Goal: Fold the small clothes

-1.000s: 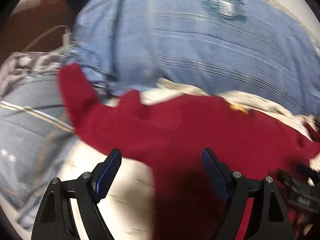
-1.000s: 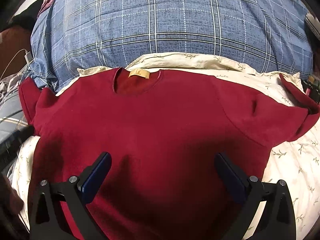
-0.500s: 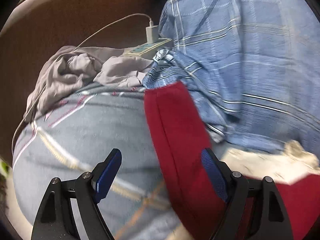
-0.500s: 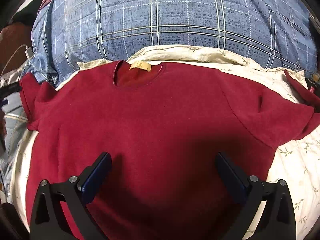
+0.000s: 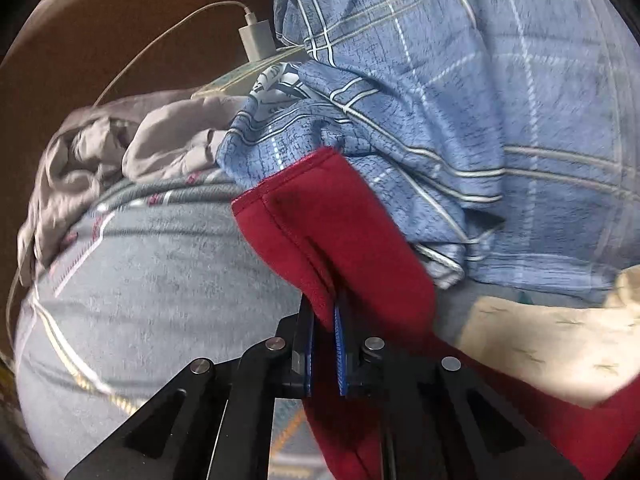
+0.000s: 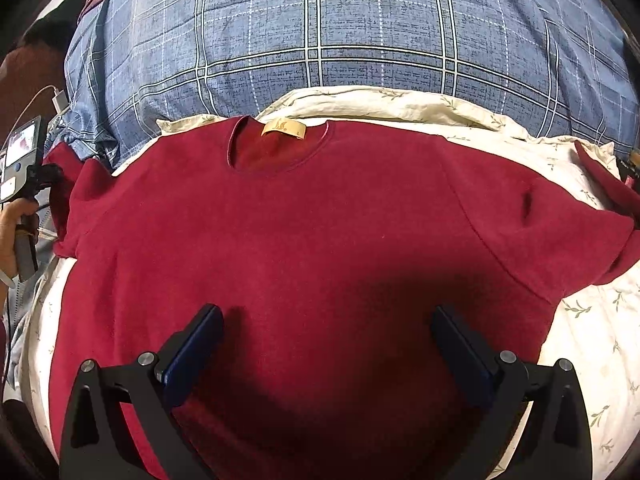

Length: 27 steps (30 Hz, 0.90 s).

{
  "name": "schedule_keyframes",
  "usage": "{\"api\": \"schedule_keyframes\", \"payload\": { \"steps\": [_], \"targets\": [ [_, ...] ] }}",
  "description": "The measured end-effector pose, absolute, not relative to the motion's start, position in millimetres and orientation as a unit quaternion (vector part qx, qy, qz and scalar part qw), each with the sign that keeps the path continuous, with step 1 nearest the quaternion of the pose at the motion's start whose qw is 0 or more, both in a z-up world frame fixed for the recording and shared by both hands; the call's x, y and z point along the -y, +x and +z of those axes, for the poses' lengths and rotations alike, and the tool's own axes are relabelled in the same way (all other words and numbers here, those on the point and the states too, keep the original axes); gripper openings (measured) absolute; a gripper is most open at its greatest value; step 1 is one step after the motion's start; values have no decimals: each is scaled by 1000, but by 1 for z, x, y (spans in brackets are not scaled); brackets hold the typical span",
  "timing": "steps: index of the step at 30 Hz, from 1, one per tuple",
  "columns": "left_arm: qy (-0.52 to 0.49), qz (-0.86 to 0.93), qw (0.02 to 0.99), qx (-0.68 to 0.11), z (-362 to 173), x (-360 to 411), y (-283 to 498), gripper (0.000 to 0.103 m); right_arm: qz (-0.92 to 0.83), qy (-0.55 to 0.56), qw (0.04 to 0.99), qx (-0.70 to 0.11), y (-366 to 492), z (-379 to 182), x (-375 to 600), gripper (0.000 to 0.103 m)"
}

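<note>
red t-shirt lies spread flat, front up, on a cream leaf-print sheet, its neck with a tan label pointing toward a blue plaid quilt. left claw is pressed together on the shirt's left sleeve near the cuff, the sleeve fabric rising from between the blue pads over a grey blanket, with a white charger and crumpled beige cloth beyond. right claw hangs spread wide above the lower middle of the shirt, gripping nothing; whether its pads touch the fabric cannot be told.
</note>
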<state>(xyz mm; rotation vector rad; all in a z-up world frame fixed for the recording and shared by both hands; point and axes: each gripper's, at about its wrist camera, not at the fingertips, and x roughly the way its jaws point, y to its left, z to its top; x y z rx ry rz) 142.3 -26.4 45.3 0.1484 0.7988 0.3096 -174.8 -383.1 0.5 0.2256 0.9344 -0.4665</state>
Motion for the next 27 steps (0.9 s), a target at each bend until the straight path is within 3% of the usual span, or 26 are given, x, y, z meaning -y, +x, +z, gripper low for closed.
{"api": "schedule_keyframes", "payload": {
  "steps": [12, 16, 22, 25, 27],
  "targets": [
    [27, -100, 953, -284, 164, 131, -23, 7, -201, 163, 862, -436, -180, 10, 397, 103],
    [25, -179, 935, -306, 153, 190, -62, 8, -199, 232, 866, -395, -195, 24, 422, 103],
    [30, -242, 889, -389, 85, 256, -70, 11, -242, 286, 857, -355, -217, 37, 463, 103],
    [52, -259, 880, -394, 70, 268, -62, 27, -250, 311, 849, -348, -223, 39, 476, 103],
    [52, -277, 875, -394, 77, 262, -56, 48, -248, 313, 850, -344, -223, 41, 478, 103]
  ]
}}
